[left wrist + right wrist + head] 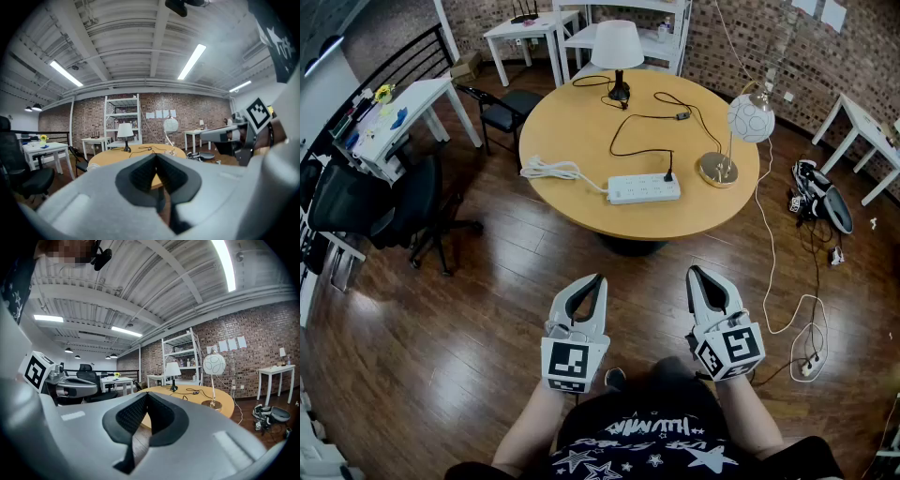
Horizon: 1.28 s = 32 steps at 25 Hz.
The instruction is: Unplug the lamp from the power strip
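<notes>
A white power strip (644,188) lies near the front of the round wooden table (572,112). A black plug (668,174) sits in it, and its black cord (642,120) runs back to a table lamp with a white shade (617,45). That lamp also shows in the left gripper view (125,131) and the right gripper view (173,370). My left gripper (599,278) (156,155) and right gripper (693,272) (146,393) hover over the floor in front of the table, well short of the strip. Both are shut with nothing in them.
A globe lamp (751,118) on a brass base (718,170) stands at the table's right edge. A coiled white cable (548,170) lies left of the strip. Black office chairs (389,202) stand at the left, cables and a bag (820,192) on the floor at the right.
</notes>
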### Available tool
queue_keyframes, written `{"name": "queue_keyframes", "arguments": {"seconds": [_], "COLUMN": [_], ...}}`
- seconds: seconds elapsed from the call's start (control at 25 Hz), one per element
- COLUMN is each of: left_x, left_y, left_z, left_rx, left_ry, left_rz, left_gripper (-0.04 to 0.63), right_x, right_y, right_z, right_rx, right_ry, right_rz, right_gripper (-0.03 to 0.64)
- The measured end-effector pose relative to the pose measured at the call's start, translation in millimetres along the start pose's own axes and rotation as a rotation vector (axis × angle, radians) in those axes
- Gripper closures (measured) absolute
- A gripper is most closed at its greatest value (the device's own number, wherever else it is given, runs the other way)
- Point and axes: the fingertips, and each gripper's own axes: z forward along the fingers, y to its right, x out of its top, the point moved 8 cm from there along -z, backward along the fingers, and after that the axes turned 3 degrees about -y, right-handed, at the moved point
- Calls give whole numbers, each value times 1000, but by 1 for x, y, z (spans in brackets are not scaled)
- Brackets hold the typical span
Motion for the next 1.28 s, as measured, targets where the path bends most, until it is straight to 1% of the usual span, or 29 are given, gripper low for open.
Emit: {"name": "queue_keyframes", "arguments": {"seconds": [0.2, 0.32, 0.44, 0.68, 0.8, 0.92, 1.04, 1.2, 1.28], "left_x": [-6, -7, -4, 6, 11, 12, 10, 7, 8], "left_y": [-4, -6, -9, -14, -9, -7, -11, -14, -14], "left_z": [15, 33, 56, 119, 153, 184, 210, 239, 252], "left_rx": [-6, -8, 7, 35, 45, 64, 87, 123, 145], "left_ry": [-13, -28, -41, -60, -53, -71, -98, -123, -130], "left_rz": [-5, -3, 1, 9, 14, 15, 16, -15, -18], "left_gripper": [591, 591, 591, 591, 591, 591, 591, 591, 591], "right_x": [-6, -6, -7, -4, -4, -5, -8, -17, -23], "right_y": [12, 29, 52, 104, 134, 159, 177, 198, 207], "right_z": [13, 27, 49, 106, 129, 151, 171, 192, 201], "right_rx": [-22, -40, -39, -8, 11, 34, 64, 100, 125], "right_ry": [-7, -1, 5, -3, -9, -15, -36, -74, -90], "right_rz": [-2, 12, 35, 57, 54, 49, 38, 30, 28], "right_gripper": [609, 609, 609, 609, 609, 609, 609, 609, 609]}}
